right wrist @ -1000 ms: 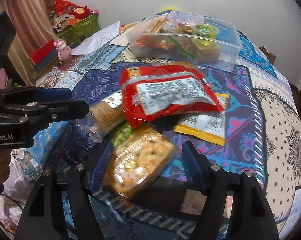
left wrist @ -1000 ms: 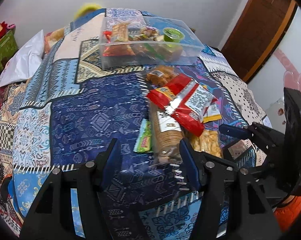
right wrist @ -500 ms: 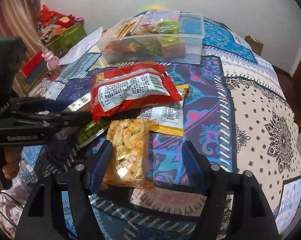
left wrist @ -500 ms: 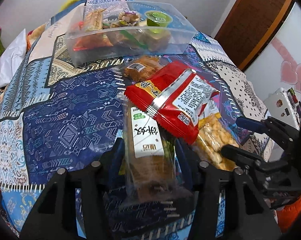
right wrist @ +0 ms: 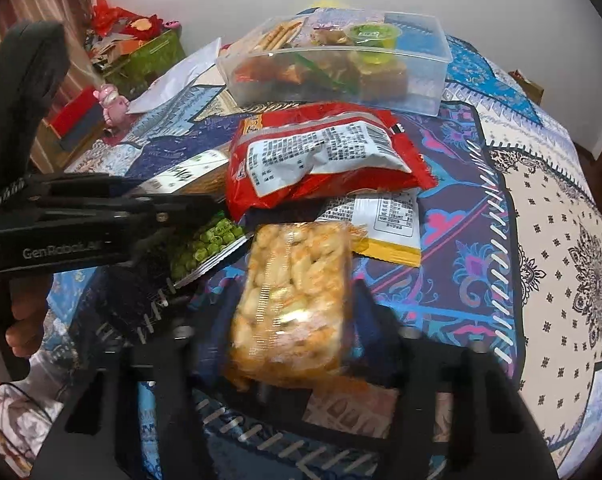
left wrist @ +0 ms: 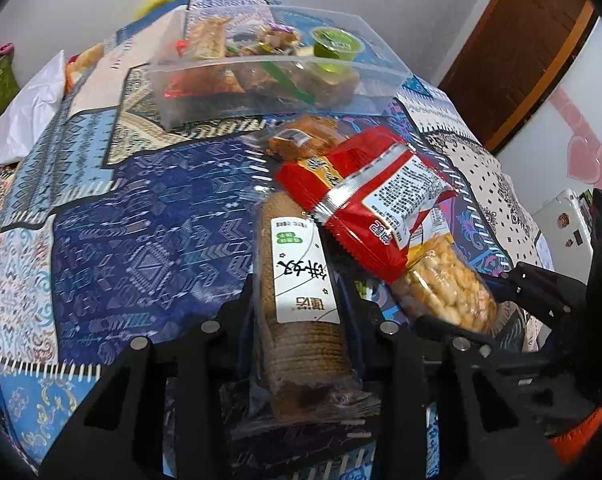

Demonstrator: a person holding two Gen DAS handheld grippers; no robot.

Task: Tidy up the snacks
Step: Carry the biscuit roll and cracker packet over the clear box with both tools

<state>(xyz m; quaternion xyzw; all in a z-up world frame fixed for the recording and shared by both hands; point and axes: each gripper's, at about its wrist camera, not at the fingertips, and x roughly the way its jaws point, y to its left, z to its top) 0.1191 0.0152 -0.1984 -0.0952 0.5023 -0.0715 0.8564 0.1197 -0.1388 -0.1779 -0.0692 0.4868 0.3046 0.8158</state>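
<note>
Left gripper (left wrist: 301, 312): jaws closing on the long clear-wrapped sleeve of round brown biscuits (left wrist: 301, 300), which I see lying lengthwise between the fingers, both pressing its sides. White label strip on top, crinkly film bunched at the near end.

Right gripper (right wrist: 289, 312): jaws closing on the clear rectangular pack of pale orange puffed snacks (right wrist: 293, 300). Pack sits between the fingers, both sides look pinched; glossy film, lumpy contents. It's blurred in the right wrist view.

Both packs lie at the near edge of the pile, on the patterned blue patchwork bedspread (left wrist: 141, 240). I see the left gripper's black body come in from the left of the right wrist view, a hand (right wrist: 27, 316) under it.

Just beyond, between the two packs: small foil packet printed with green peas (right wrist: 205, 248), flat, serrated edge. Flat yellow-edged sachet (right wrist: 385, 232) touches the puffed pack's far corner.

Red shiny pillow bag with a white printed back panel (right wrist: 321, 160) lies on top of the sachet and the biscuit sleeve's far end. Behind it, a small clear pack of brown cookies (left wrist: 305, 136).

Farthest: clear rigid plastic rectangular tub (right wrist: 433, 76), open-topped, holding assorted snacks and a green jelly cup (right wrist: 375, 36).
</note>
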